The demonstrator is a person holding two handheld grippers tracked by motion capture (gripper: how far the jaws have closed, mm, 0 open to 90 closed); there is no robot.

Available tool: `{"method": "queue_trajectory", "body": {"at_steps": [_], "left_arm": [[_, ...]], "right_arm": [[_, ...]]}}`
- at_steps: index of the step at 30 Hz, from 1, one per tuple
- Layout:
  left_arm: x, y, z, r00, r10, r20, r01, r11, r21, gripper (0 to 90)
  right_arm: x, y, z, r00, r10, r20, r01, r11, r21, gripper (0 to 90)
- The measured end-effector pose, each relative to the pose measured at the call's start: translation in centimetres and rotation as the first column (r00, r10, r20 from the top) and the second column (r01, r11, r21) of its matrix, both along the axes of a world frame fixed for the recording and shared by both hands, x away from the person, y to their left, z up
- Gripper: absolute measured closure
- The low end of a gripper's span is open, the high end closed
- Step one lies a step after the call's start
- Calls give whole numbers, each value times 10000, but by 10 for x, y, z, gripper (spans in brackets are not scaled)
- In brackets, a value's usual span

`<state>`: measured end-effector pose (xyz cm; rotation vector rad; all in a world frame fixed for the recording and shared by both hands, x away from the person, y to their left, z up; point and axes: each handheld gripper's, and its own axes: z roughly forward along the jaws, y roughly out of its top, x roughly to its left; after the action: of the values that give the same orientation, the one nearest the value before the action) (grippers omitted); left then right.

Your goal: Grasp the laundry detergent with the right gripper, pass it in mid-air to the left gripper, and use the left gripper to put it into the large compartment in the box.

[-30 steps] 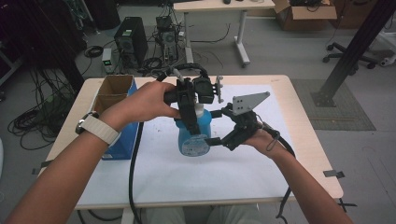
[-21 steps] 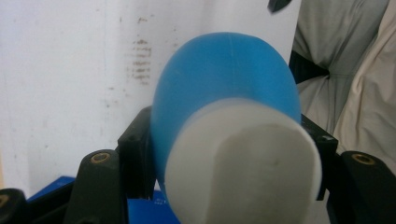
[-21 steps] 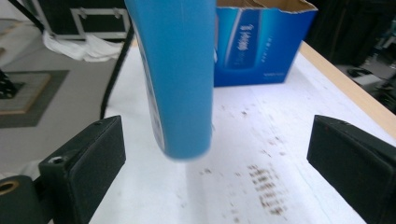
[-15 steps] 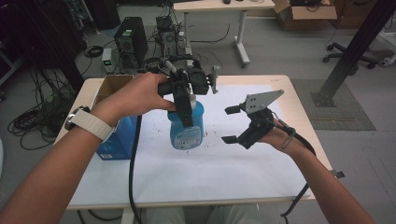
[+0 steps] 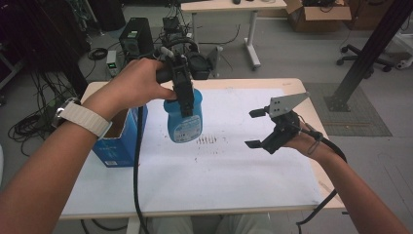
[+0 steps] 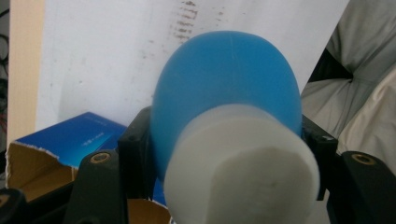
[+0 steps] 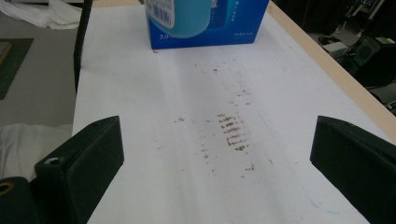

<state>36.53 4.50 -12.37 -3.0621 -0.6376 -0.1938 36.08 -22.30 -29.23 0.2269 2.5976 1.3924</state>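
A blue bottle (image 5: 182, 122) with a white cap hangs upright above the table's white sheet (image 5: 234, 185), left of centre. My left gripper (image 5: 184, 95) is shut on its upper part. In the left gripper view the white cap (image 6: 243, 172) points at the camera, with the blue body (image 6: 224, 74) beyond it and a black jaw pressed on each side. My right gripper (image 5: 252, 128) stands open and holds nothing, to the right of the bottle and well apart from it. The right gripper view looks between its spread jaws at the bottle's labelled base (image 7: 187, 11).
An open blue cardboard box (image 5: 114, 141) stands on the table's left side, behind the bottle (image 7: 238, 28). Brown smudges (image 5: 207, 140) mark the sheet's middle. The table's wooden edge (image 5: 311, 105) runs along the right. A computer tower (image 5: 134, 36) and cables lie on the floor behind.
The left gripper has lifted the bottle higher and a little left. The right gripper, close against the bottle a second ago, has drawn away to the right with open jaws.
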Motion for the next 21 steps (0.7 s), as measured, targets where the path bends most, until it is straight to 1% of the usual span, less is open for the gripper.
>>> {"method": "queue_trajectory", "body": {"at_steps": [1,5,10,12,13,17,21], "left_arm": [[1,1,2,9999,107,34,-107,9999,-31,378],[4,7,10,9977,649,173,-651,9978,121,378],[9,17,22,9904,1354,283,-1354,9908,-8,379],[12,23,28,9832,1801,284,-1798,9836,-146,379],[13,26,30,9804,1950,291,-1944,9807,-203,379],[18,38,39,9653,2593,320,-2581,9654,-381,379],[22,53,47,9417,3340,412,-3328,9424,-331,379]], "right_arm": [[0,-2,1,10000,-25,22,25,10000,-16,26],[-1,-12,4,9999,-116,95,117,9999,-98,30],[-2,-20,6,9996,-225,152,228,9996,-187,35],[-2,-23,7,9995,-246,179,249,9995,-188,39],[-2,-24,8,9995,-233,223,238,9995,-195,40],[-1,-27,9,9993,-271,257,277,9994,-206,43],[1,-29,11,9992,-255,318,261,9995,-200,44]]}}
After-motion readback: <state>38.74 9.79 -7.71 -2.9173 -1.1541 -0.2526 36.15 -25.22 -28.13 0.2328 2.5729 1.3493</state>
